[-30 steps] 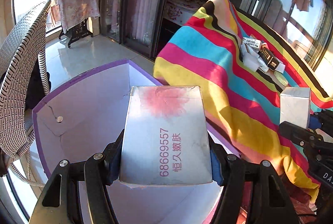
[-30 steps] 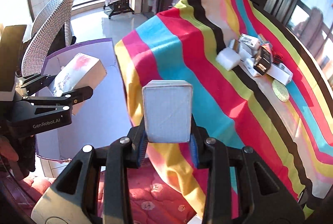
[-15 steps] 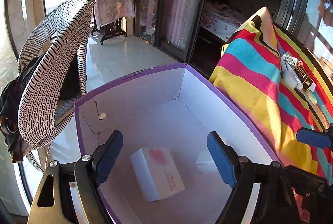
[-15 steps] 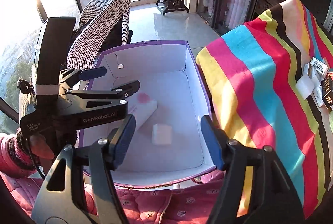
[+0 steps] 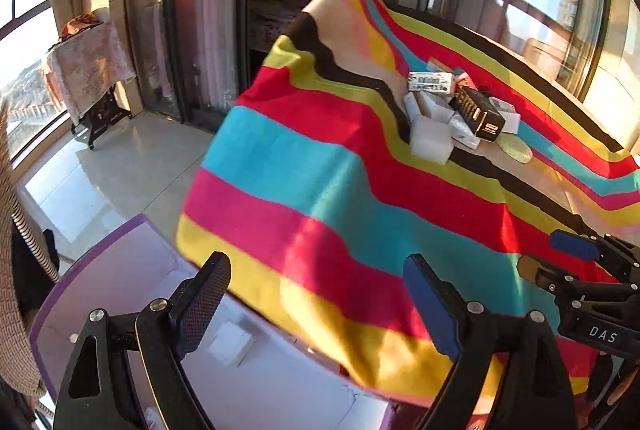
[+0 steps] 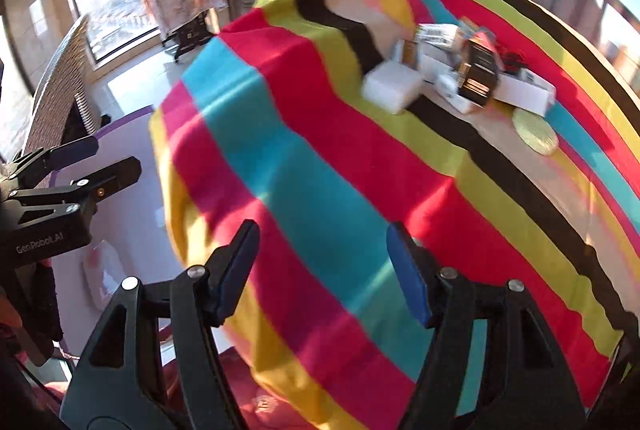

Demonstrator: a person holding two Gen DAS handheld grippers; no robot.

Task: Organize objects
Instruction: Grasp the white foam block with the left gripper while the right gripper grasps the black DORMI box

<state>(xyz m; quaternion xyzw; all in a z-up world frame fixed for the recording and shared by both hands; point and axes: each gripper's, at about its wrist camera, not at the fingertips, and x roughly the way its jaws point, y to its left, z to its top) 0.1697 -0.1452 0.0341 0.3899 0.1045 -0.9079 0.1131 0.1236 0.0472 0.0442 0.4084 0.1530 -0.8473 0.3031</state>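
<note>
Both tongs are carrying nothing: the left tongs are spreading wider with only air between the pads, and the right tongs are standing partly spread, equally bare. Just below and beside them, the purple-edged box is sitting on the floor against the hanging striped cloth, with a small white box lying inside it. Farther off, on the desk top, the remaining things are waiting in a tight cluster: a white foam block nearest the edge, a black carton leaning on small white packets behind it, and a round yellowish disc beside them. The person is probably reaching for another pair. Taking the foam block first would likely work best, approaching with one pad on each flat side, while the other tongs are picking the black carton across its narrow width without nudging the packets.
</note>
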